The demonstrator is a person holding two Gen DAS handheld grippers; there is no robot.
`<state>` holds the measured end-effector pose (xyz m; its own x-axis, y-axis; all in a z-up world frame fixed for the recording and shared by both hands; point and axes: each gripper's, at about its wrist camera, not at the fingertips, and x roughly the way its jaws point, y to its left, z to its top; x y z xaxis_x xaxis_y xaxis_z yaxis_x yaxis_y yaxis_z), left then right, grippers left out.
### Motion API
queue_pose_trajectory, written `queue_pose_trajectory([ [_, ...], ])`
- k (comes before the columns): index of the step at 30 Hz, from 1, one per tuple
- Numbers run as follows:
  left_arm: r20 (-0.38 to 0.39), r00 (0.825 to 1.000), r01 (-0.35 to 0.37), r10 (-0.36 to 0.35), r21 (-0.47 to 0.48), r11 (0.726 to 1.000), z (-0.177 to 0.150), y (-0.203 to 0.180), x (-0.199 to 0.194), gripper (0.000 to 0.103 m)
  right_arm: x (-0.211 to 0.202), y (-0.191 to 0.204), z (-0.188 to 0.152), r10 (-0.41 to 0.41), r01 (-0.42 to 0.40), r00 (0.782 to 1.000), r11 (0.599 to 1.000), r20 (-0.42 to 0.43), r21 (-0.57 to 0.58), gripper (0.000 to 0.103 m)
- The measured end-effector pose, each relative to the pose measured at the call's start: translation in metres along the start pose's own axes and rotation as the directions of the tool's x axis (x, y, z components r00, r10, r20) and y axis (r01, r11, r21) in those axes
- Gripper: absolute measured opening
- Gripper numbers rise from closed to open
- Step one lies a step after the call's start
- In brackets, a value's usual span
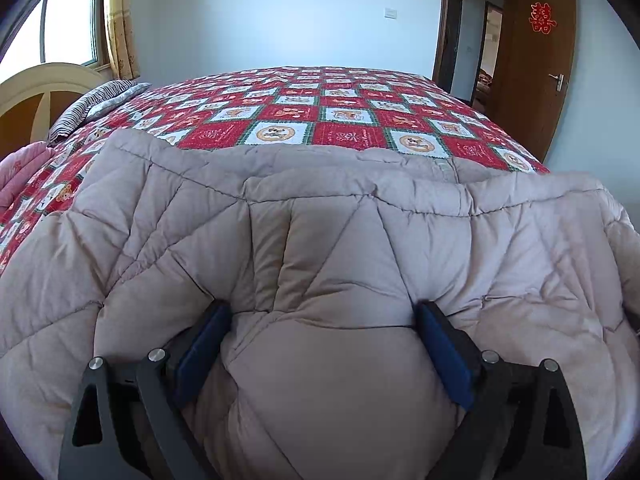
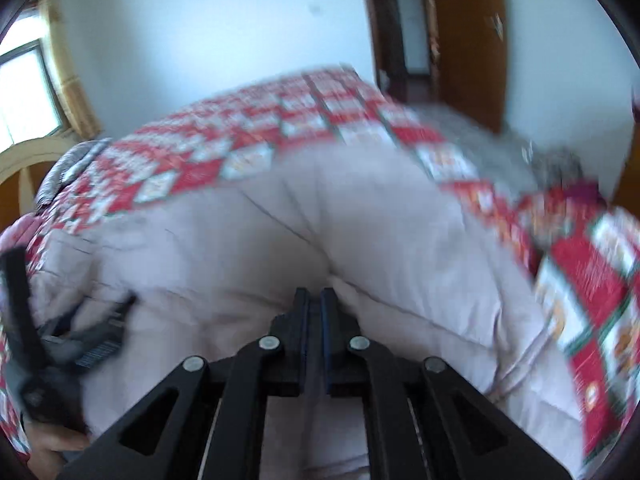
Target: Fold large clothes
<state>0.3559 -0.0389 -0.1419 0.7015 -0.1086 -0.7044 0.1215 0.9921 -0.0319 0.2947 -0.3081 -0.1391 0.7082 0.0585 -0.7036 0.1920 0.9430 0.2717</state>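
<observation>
A large beige quilted padded garment (image 1: pixel 320 240) lies bunched on the near side of the bed, filling the lower half of both views (image 2: pixel 280 240). My left gripper (image 1: pixel 322 314) is open, its blue-padded fingers (image 1: pixel 208 336) spread wide with a thick bulge of the fabric between them. My right gripper (image 2: pixel 315 300) has its jaws closed together, apparently on a thin fold of the beige fabric; the view is motion-blurred. The left gripper also shows at the left edge of the right wrist view (image 2: pixel 92 336), resting against the garment.
The bed carries a red and white patchwork bedspread (image 1: pixel 320 112). A striped pillow (image 1: pixel 96 104) and a curved headboard (image 1: pixel 44 92) are at the left. A pink fabric item (image 1: pixel 20 172) lies at the left edge. A brown door (image 1: pixel 536 72) stands open at the right.
</observation>
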Motion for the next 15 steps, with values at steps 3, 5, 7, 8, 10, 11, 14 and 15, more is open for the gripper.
queue_pose_trajectory([
  [3, 0.001, 1.0, 0.002, -0.002, 0.0, 1.0, 0.0, 0.0, 0.0, 0.094, 0.009, -0.003, -0.008, -0.005, 0.006, 0.999, 1.0, 0.038, -0.009, 0.0],
  [5, -0.002, 1.0, 0.0, 0.0, 0.001, 1.0, 0.0, 0.0, 0.0, 0.094, 0.013, 0.0, -0.006, -0.022, 0.023, 0.999, 0.999, 0.027, -0.023, 0.0],
  [7, -0.001, 1.0, -0.004, 0.004, 0.005, 1.0, 0.0, 0.0, -0.001, 0.094, 0.011, -0.001, -0.006, -0.009, 0.01, 1.0, 1.0, 0.025, -0.017, 0.0],
  [8, -0.001, 1.0, -0.008, 0.008, 0.01, 1.0, 0.001, -0.001, -0.002, 0.094, 0.01, -0.001, -0.006, -0.007, 0.007, 1.0, 1.0, 0.027, -0.015, 0.0],
  [10, -0.012, 1.0, -0.007, 0.007, 0.02, 1.0, 0.002, -0.002, -0.005, 0.094, 0.008, 0.0, -0.007, -0.019, 0.02, 0.999, 0.999, 0.033, -0.027, 0.0],
  [11, -0.026, 1.0, 0.003, -0.002, 0.033, 0.999, 0.003, 0.0, -0.01, 0.094, 0.007, 0.002, -0.007, -0.028, 0.029, 0.999, 0.999, 0.035, -0.037, 0.0],
  [14, -0.005, 1.0, 0.028, -0.028, 0.031, 0.999, 0.001, 0.014, -0.045, 0.094, 0.009, 0.005, -0.006, -0.036, 0.038, 0.999, 0.998, 0.039, -0.048, 0.0],
  [15, 0.014, 0.999, 0.034, -0.034, 0.026, 0.999, -0.002, 0.021, -0.059, 0.094, 0.009, 0.006, -0.007, -0.036, 0.037, 0.999, 0.998, 0.04, -0.048, 0.0],
])
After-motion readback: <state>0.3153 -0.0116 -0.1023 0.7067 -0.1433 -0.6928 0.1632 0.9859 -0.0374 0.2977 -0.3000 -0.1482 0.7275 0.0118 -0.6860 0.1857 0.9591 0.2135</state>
